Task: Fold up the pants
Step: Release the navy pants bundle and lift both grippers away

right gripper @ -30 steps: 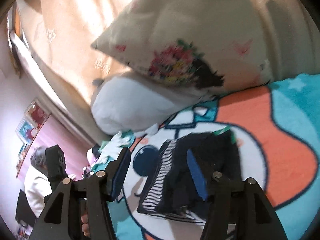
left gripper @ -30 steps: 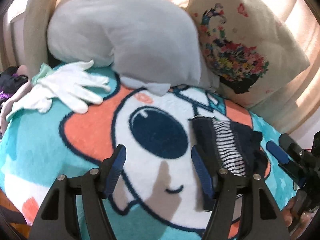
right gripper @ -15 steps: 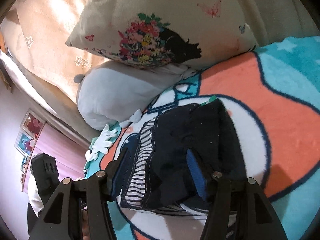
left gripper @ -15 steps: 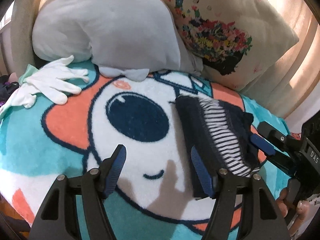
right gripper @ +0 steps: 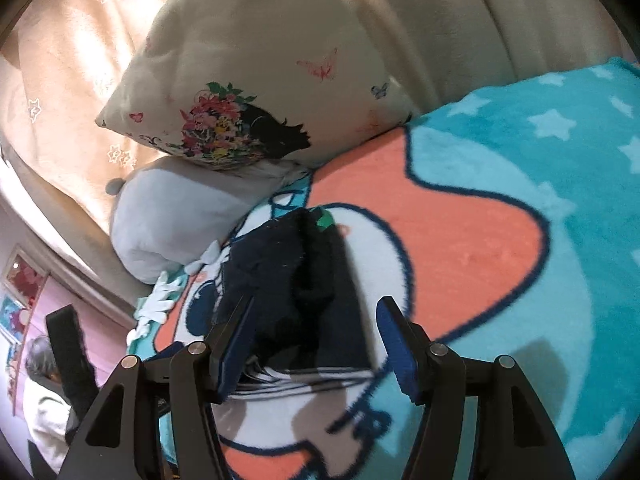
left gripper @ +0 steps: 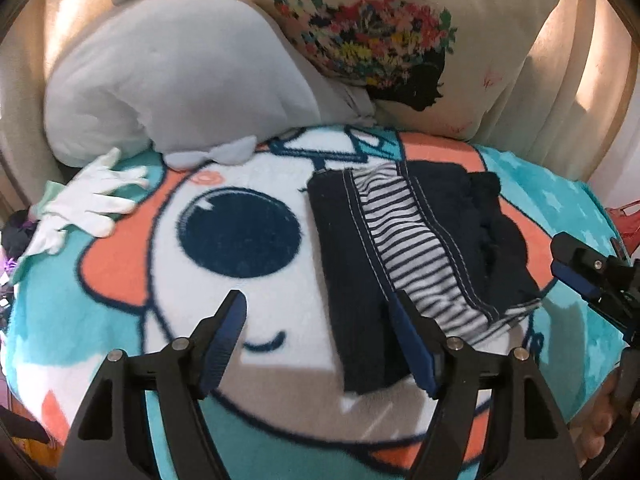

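Lying on a cartoon-print blanket (left gripper: pixel 248 364) are the folded pants (left gripper: pixel 404 256), dark navy with a striped lining showing along the waist; they are seen just in front of a flowered pillow (left gripper: pixel 400 40) and to the right of a grey plush cushion (left gripper: pixel 172 76). White gloves (left gripper: pixel 88 204) are seen at the blanket's left edge, well apart from the pants. The left gripper (left gripper: pixel 318 344) is held above the blanket with its jaws opening; its right finger is seen over the near left edge of the pants, and nothing is pinched. The right gripper (right gripper: pixel 314 340) is aimed at the near end of the pants (right gripper: pixel 288 280), its jaws also opening, with the cloth seen between the spread fingers but not pressed by the pads.
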{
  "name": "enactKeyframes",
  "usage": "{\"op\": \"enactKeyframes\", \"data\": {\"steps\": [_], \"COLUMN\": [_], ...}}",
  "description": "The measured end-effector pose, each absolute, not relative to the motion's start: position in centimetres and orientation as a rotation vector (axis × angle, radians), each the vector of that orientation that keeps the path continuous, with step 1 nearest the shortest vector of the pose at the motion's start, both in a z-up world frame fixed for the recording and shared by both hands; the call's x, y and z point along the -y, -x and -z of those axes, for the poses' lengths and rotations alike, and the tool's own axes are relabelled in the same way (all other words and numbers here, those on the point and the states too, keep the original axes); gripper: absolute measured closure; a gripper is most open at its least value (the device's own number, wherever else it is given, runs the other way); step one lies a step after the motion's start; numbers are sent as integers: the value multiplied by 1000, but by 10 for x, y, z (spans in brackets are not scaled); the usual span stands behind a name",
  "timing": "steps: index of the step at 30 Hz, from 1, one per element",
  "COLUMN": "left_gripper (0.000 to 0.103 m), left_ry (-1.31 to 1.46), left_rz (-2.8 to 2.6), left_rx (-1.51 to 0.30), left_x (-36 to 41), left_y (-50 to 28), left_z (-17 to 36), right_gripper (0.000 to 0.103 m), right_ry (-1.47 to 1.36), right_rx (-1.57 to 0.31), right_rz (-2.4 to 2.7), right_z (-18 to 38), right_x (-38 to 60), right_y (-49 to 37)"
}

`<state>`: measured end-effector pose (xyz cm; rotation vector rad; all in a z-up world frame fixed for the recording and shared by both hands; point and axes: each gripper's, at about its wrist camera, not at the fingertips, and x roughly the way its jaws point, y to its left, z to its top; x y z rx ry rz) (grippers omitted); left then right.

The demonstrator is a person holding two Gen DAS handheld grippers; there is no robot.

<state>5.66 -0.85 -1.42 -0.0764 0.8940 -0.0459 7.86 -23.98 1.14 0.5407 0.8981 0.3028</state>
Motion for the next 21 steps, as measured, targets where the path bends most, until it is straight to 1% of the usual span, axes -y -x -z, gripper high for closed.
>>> {"op": "enactKeyframes", "data": {"steps": [1, 3, 6, 10, 14, 21], "left_gripper": [29, 24, 21, 20, 19, 19], "left_ry": [68, 41, 12, -5, -3, -14], "left_rz": [32, -5, -43, -52, -44, -29], "left_rx": [-878, -823, -764, -718, -718, -720], "left_x": [7, 4, 0, -3, -5, -3], "left_y": [-51, -36, -20, -2, 9, 21], "left_z": [10, -1, -13, -25, -28, -28], "right_gripper": [37, 36, 35, 33, 33, 32], "right_ry": [-528, -492, -425, -328, -276, -258], "right_rx": [-891, -870, -844, -824, -816, -819], "right_rz": [-295, -285, -273, -265, -245, -219], "right_z": [-14, -21, -32, -42, -47, -52], "right_x": [239, 236, 226, 210, 205, 207], "right_y": [-76, -70, -61, -48, -35, -19]}}
